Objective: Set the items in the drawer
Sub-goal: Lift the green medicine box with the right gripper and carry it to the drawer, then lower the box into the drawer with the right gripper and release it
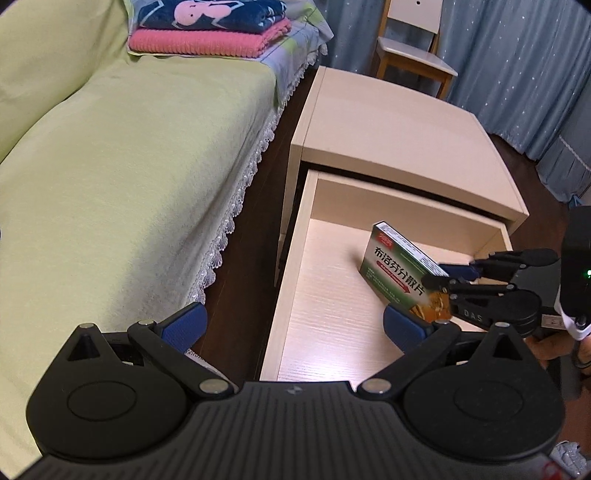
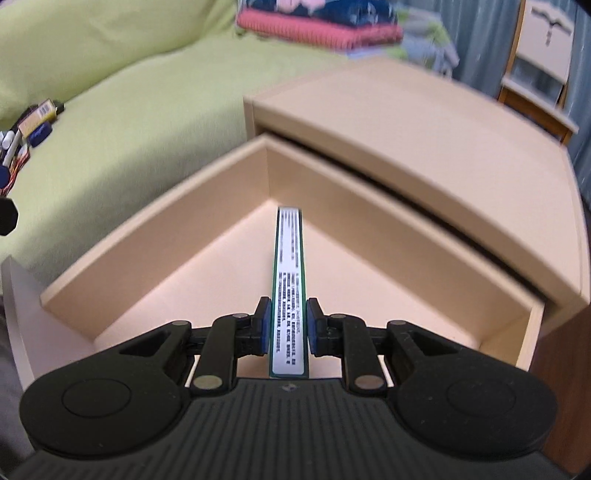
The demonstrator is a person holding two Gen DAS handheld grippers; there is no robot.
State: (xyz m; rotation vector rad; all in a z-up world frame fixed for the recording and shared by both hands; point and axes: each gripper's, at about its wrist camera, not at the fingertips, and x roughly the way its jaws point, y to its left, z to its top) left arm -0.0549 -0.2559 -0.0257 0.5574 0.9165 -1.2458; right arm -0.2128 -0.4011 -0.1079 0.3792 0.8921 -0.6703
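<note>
1. Bedroom scene: a bed [image 1: 129,155] with a green cover lies left of a pale nightstand [image 1: 399,140], whose drawer [image 1: 332,295] is pulled out.
2. The right gripper [image 2: 288,325] pinches a medicine box [image 1: 400,269] by its flat faces, tilted with its far corner low inside the drawer, apparently so it can be laid flat.
3. The left gripper [image 1: 291,325] hangs spread wide and empty at the drawer's near edge.
4. More small items [image 2: 26,129] wait on the bed.

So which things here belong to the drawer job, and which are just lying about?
Job: medicine box in the right gripper; open drawer; nightstand.

Lying about: folded towels, bed, chair, curtains, small items on the bed.
</note>
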